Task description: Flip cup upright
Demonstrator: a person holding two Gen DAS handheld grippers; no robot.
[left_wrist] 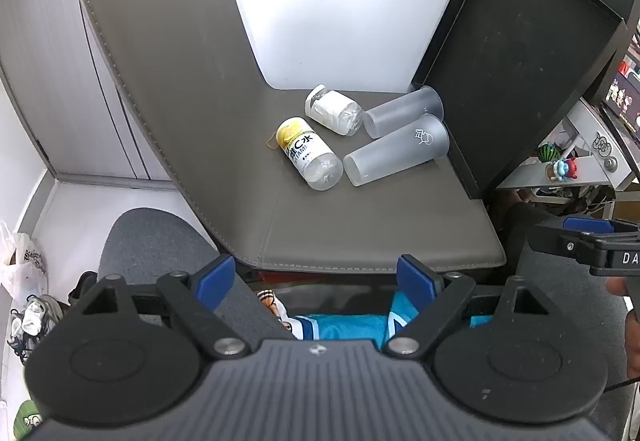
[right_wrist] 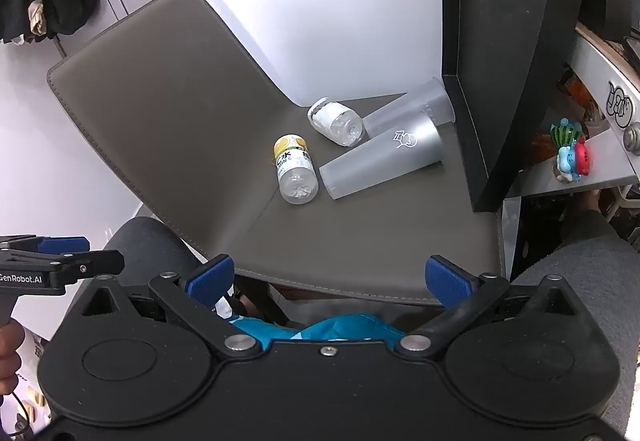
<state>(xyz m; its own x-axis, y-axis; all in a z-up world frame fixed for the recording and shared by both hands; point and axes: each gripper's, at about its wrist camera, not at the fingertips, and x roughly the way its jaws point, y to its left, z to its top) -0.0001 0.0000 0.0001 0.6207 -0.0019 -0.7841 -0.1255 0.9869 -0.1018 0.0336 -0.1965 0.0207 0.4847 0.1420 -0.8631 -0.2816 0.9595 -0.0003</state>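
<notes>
Two frosted cups lie on their sides on the grey chair seat (left_wrist: 360, 225). The near cup (left_wrist: 396, 151) (right_wrist: 380, 161) bears a white logo. The far cup (left_wrist: 404, 113) (right_wrist: 412, 109) lies behind it by the black panel. My left gripper (left_wrist: 320, 281) is open and empty, held off the seat's front edge. My right gripper (right_wrist: 328, 279) is open and empty, also at the front edge. The right gripper shows at the right edge of the left wrist view (left_wrist: 592, 245); the left gripper shows at the left edge of the right wrist view (right_wrist: 60, 257).
A yellow-capped bottle (left_wrist: 308, 155) (right_wrist: 294, 169) and a white-capped bottle (left_wrist: 334, 113) (right_wrist: 334, 121) lie beside the cups. A black panel (left_wrist: 516, 69) (right_wrist: 500, 61) stands to the right. The chair back (left_wrist: 160, 53) rises at left. A shelf with toys (right_wrist: 572, 153) is far right.
</notes>
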